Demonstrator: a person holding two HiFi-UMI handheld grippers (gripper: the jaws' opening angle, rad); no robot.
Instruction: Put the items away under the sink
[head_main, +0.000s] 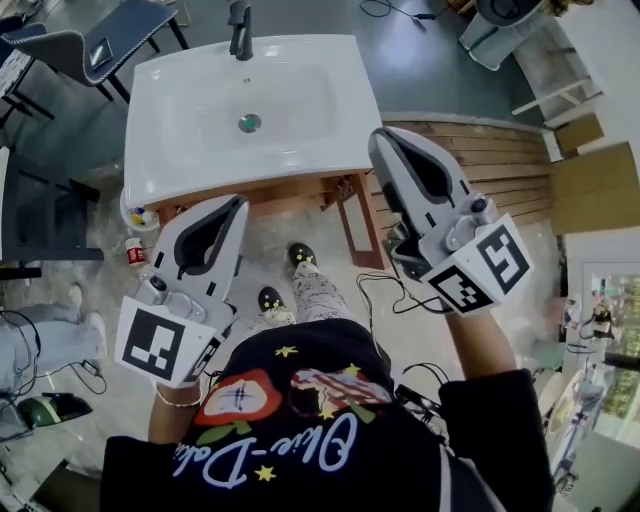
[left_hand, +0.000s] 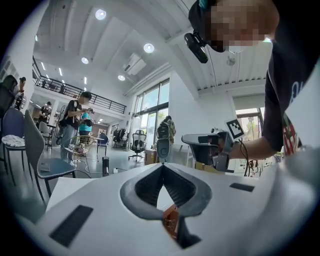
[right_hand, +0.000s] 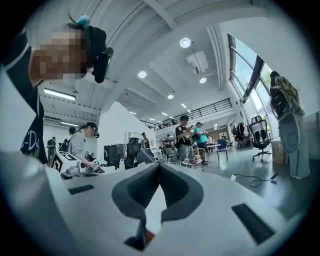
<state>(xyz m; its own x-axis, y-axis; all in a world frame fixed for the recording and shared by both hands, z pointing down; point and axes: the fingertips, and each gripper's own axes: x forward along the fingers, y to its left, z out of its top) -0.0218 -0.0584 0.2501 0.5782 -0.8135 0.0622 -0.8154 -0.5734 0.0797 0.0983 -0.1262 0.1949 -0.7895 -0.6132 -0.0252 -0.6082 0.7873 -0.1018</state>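
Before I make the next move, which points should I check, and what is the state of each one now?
1. Left gripper carries nothing: ok, its jaws are together and empty.
2. Right gripper carries nothing: ok, its jaws are together and empty.
3. Jaws ready for a grasp: not ok, both are shut.
4. Cabinet door under the sink is open: ok, it seems swung outward.
5. An item to put away is in sight: ok, a small bottle stands on the floor left of the cabinet.
6. Free space inside the cabinet: cannot tell, the basin hides it.
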